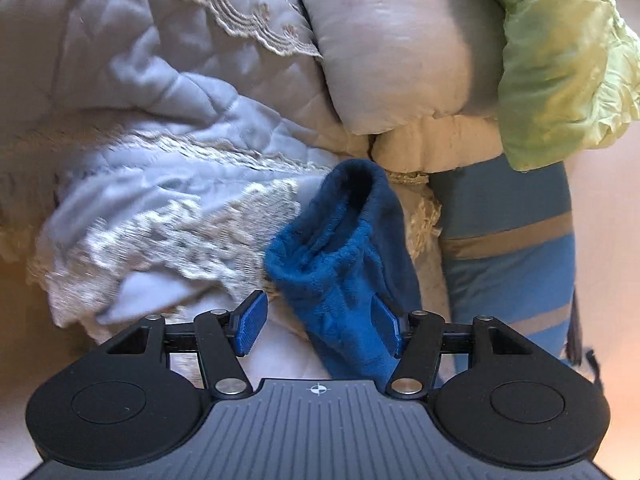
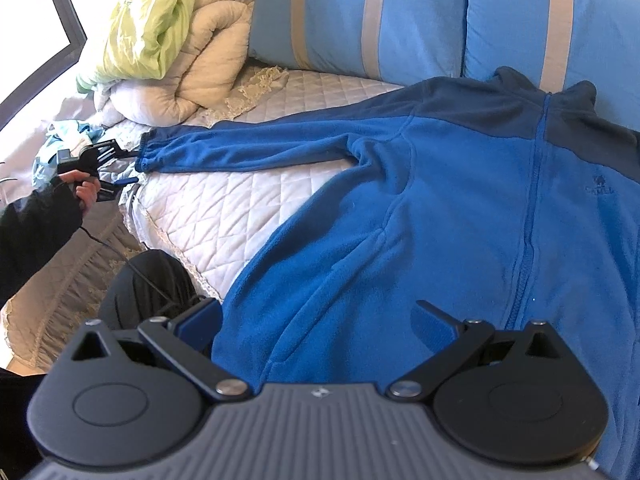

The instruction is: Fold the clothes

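Observation:
A blue fleece jacket [image 2: 460, 200] with a navy yoke lies front up on the white quilted bedspread [image 2: 224, 204]. One sleeve [image 2: 248, 148] stretches left to its cuff. In the left wrist view that cuff [image 1: 340, 256] sits between the jaws of my left gripper [image 1: 318, 324]. It rests against the right pad [image 1: 384, 328], while the left pad [image 1: 251, 322] stands clear of it, so the gripper is open. The right wrist view shows my left gripper [image 2: 126, 168] small at the cuff, held by a gloved hand. My right gripper [image 2: 316, 326] is wide open over the jacket's lower hem.
Two blue pillows with grey stripes [image 2: 360, 16] lean along the head of the bed. A beige comforter [image 2: 200, 64] and a light green quilt [image 2: 152, 16] are piled at the far left corner. A lace bed edge [image 1: 160, 236] and the person's dark leg [image 2: 152, 288] are on the left.

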`<state>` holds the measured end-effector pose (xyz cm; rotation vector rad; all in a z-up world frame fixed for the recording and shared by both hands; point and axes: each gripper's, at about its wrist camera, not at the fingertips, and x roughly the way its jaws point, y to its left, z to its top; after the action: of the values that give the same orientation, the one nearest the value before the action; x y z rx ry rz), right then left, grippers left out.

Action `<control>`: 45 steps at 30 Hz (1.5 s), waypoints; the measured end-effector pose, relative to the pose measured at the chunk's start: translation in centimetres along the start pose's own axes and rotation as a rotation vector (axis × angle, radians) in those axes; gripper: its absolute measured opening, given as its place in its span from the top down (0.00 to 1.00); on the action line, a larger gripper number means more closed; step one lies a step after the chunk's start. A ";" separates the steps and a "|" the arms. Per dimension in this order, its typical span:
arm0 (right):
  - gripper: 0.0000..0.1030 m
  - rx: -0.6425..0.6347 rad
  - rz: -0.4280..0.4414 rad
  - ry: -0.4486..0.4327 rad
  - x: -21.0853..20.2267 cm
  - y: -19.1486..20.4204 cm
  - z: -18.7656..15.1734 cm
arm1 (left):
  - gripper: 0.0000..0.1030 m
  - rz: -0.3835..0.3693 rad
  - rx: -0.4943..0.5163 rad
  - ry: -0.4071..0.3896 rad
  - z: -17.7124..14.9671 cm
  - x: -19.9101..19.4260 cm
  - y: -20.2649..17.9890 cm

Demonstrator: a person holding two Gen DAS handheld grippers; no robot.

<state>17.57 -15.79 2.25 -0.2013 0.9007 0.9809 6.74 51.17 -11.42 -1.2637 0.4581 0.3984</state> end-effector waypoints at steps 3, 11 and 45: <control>0.00 -0.004 -0.007 0.001 -0.1 0.2 0.1 | 0.47 0.013 -0.024 -0.029 -0.2 0.7 -0.8; 0.00 -0.017 -0.019 0.007 0.0 0.5 -0.3 | 0.65 0.052 -0.086 -0.055 -0.2 1.9 -1.2; 0.00 0.017 -0.073 -0.033 2.8 -0.6 2.1 | 0.90 0.134 0.233 -0.052 0.0 1.1 -4.3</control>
<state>19.97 -13.24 1.38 -0.2013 0.8655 0.9059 9.91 50.11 -8.47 -0.9983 0.5306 0.4756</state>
